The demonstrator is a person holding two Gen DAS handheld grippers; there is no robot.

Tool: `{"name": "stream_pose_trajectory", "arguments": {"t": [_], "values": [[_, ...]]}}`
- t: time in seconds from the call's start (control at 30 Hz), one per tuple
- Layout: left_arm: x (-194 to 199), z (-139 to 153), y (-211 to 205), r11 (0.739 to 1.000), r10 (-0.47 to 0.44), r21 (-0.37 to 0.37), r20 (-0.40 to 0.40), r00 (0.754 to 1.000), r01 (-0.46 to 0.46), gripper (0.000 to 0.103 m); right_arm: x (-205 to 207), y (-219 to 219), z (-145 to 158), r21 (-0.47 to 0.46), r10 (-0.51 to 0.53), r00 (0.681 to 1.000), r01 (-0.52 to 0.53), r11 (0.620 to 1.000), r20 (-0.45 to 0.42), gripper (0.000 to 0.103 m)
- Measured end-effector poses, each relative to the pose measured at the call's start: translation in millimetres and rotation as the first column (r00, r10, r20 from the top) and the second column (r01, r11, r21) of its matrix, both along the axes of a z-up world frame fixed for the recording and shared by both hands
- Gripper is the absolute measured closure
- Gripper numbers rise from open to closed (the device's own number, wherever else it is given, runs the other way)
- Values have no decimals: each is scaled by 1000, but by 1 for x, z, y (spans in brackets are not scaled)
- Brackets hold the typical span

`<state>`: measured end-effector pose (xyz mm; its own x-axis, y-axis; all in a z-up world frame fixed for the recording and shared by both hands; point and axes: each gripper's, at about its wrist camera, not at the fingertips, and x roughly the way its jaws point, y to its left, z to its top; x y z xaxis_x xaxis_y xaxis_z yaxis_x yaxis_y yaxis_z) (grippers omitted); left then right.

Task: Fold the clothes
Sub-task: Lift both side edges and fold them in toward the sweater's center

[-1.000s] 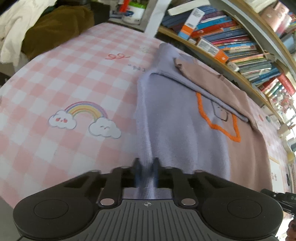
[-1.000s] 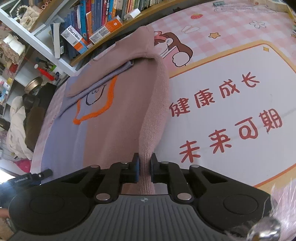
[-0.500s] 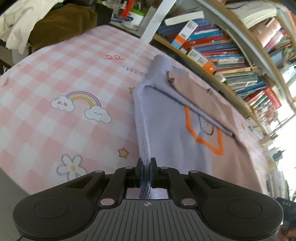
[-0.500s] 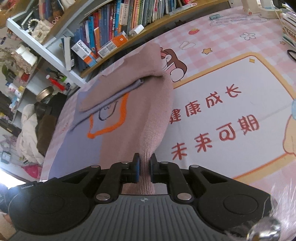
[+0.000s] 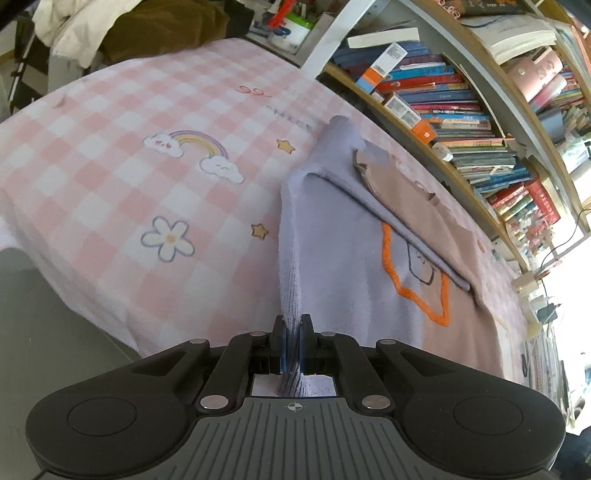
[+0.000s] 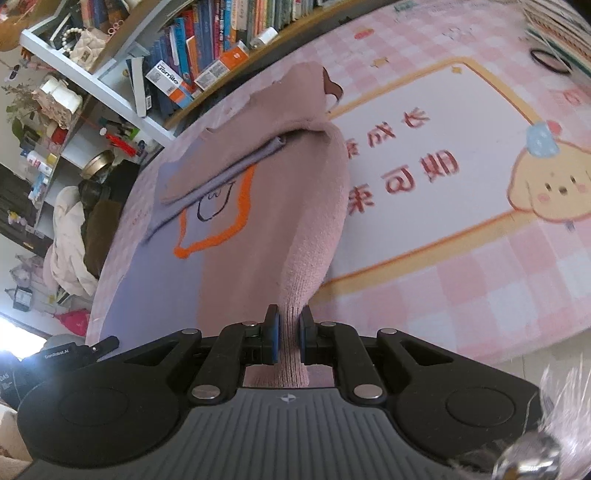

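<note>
A knitted sweater (image 5: 343, 258), half lavender and half dusty pink with an orange outline on its chest, lies on the pink checked table cover (image 5: 110, 155), both sleeves folded across it. My left gripper (image 5: 293, 334) is shut on the lavender hem corner and holds it lifted off the cover. In the right wrist view the same sweater (image 6: 243, 251) shows its pink half, and my right gripper (image 6: 289, 334) is shut on the pink hem corner, also raised. The other hand-held gripper (image 6: 66, 356) shows at the lower left of that view.
A long bookshelf (image 5: 454, 96) full of books runs along the far side of the table. Heaped clothes (image 5: 110, 33) sit beyond the far left end. The table's near edge (image 5: 66, 295) drops to the floor. A printed white panel with red characters (image 6: 424, 155) lies right of the sweater.
Both grippers have pulled back towards the near edge and risen, keeping hold of the hem corners. More of the table cover and the floor beyond its edge now shows.
</note>
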<state>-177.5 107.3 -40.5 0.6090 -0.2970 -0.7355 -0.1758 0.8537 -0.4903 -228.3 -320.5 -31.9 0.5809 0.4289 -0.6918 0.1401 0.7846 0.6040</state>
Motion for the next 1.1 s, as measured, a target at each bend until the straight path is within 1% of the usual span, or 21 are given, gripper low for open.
{"name": "stream_pose_trajectory", "arguments": {"t": [0.07,0.17,0.3,0.4,0.47,0.53,0.6,0.67,0.73,0.87,1.0,1.1], "values": [[-2,3,0,1000,17,-19,13,1000,-17,99,-3,-3,0,13,-1,1000,1,1000,3,94],[-2,10,2,995,51,-90,41,998,-48,99,0,-11,8,72,-20,999,18,997,25,94],[8,27,6,979,97,-192,115,989,-73,99,14,-26,27,167,-77,994,63,984,80,94],[22,37,7,963,127,-255,163,978,-83,99,30,-37,40,235,-126,985,96,967,117,94],[36,41,8,952,140,-293,180,974,-83,99,41,-44,48,276,-158,978,116,954,136,94],[51,44,9,939,154,-333,195,969,-83,99,53,-49,54,307,-186,971,133,942,148,94],[68,44,11,925,167,-370,199,966,-84,99,65,-52,59,311,-205,966,149,939,156,94],[84,47,9,925,163,-372,208,965,-76,98,77,-54,65,310,-222,961,163,937,164,94],[103,49,5,936,147,-347,222,964,-62,98,90,-57,70,308,-239,956,178,934,172,94],[142,52,-1,948,121,-316,225,967,-45,98,119,-58,71,294,-267,948,208,933,175,94],[181,54,-7,957,97,-288,225,969,-29,98,155,-59,64,286,-298,940,245,927,163,94],[209,48,-11,955,91,-296,194,977,-30,97,181,-61,55,282,-327,935,280,918,137,94]]}}
